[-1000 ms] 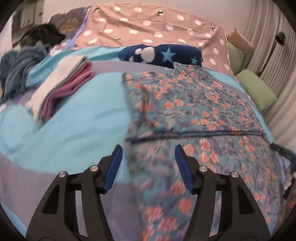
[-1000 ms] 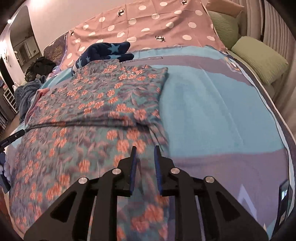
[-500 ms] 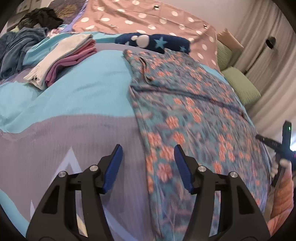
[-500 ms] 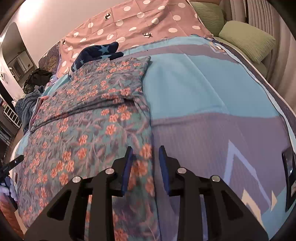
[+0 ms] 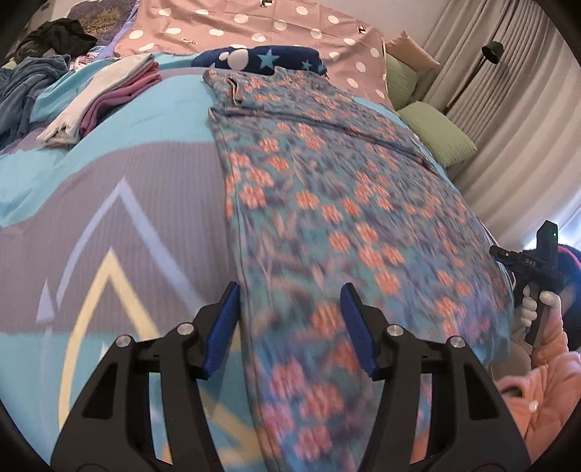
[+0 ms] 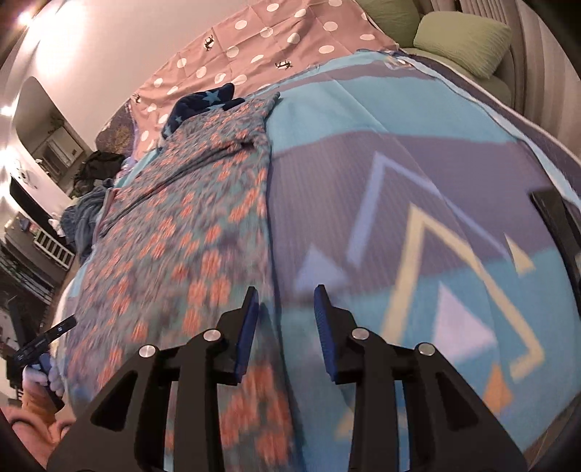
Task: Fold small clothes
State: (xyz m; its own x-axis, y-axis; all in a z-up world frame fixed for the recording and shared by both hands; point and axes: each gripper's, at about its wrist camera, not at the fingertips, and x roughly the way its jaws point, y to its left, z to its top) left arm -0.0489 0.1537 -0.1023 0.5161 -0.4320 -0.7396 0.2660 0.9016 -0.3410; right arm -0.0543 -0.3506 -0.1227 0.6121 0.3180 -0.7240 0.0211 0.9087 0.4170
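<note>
A long floral garment (image 5: 326,203), teal with orange flowers, lies flat along the bed with its far end folded over. It also shows in the right wrist view (image 6: 189,232). My left gripper (image 5: 290,312) is open and empty, straddling the garment's left edge near its near end. My right gripper (image 6: 287,312) is open and empty over the garment's right edge. The other hand-held gripper shows at the right edge of the left wrist view (image 5: 530,265).
A folded stack of white and pink clothes (image 5: 105,94) lies at the far left. A navy star cloth (image 5: 261,60) and polka-dot cover (image 5: 254,25) lie at the head. Green pillows (image 5: 439,134) are on the right. Dark clothes (image 5: 32,76) are piled far left.
Both grippers have drawn back toward the garment's near end. The right gripper has opened from nearly shut. The left stayed open.
</note>
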